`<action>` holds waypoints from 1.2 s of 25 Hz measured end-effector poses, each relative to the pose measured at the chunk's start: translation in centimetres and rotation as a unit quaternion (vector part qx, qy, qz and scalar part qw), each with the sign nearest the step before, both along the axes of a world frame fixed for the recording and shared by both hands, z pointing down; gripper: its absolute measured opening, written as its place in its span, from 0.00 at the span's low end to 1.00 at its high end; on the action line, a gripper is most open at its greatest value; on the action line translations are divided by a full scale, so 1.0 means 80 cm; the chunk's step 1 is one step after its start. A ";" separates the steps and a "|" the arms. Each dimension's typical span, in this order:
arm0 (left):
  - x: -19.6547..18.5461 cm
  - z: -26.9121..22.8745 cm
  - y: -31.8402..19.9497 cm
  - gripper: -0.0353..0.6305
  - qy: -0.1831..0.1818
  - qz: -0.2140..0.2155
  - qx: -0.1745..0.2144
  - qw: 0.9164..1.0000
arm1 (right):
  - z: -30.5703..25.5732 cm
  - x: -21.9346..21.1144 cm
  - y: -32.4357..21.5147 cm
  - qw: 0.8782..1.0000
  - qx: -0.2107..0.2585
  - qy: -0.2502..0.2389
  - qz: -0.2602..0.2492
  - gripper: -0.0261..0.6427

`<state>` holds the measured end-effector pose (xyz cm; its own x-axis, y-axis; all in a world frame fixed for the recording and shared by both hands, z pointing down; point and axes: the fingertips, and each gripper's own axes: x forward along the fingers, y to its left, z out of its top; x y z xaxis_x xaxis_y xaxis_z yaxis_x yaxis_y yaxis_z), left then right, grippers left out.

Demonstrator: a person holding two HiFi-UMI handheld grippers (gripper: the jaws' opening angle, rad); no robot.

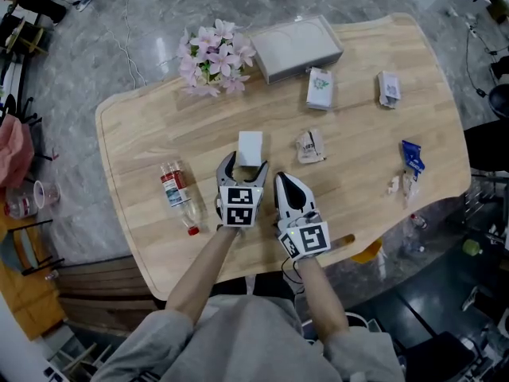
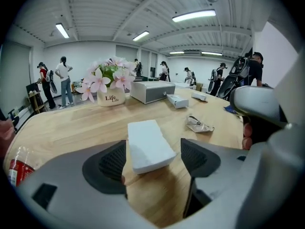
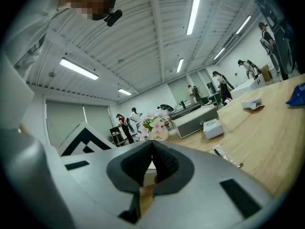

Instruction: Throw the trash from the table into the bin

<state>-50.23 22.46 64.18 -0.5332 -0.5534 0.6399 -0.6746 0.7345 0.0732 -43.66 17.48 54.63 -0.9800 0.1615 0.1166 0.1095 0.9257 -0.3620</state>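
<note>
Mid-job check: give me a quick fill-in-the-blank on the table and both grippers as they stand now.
The left gripper is ____, with the white block between its fingers.
The right gripper is ____.
In the head view, the bottle lies to the left gripper's ____.
Missing words: open; shut; left.

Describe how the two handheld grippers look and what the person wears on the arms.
Both the left gripper and the right gripper have pale grey rounded shells, dark ribbed pads and a cube with black-and-white square markers at the back. Grey sleeves leave the forearms bare.
</note>
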 end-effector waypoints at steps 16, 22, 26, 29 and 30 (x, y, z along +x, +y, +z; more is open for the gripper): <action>-0.007 0.034 -0.001 0.56 0.029 -0.026 -0.051 0.998 | 0.007 0.002 -0.016 1.000 -0.011 0.005 0.010 0.05; -0.009 0.028 0.001 0.55 0.024 -0.022 -0.048 0.998 | 0.004 0.003 -0.016 1.000 -0.011 0.005 0.010 0.05; -0.010 -0.003 0.001 0.55 0.010 -0.018 -0.027 0.999 | -0.010 0.003 -0.016 1.000 -0.006 0.000 0.009 0.05; -0.008 -0.048 -0.002 0.55 -0.023 -0.001 -0.006 1.000 | -0.027 0.007 -0.016 1.000 -0.003 -0.005 0.012 0.05; -0.004 -0.063 -0.002 0.55 -0.036 0.007 0.001 0.999 | -0.033 0.009 -0.016 1.000 -0.003 -0.007 0.014 0.05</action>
<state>-50.54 22.30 59.16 -0.5696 -0.5628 0.5990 -0.6886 0.7246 0.0260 -42.93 16.18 51.98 -0.9856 0.1344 0.1026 0.0883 0.9265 -0.3657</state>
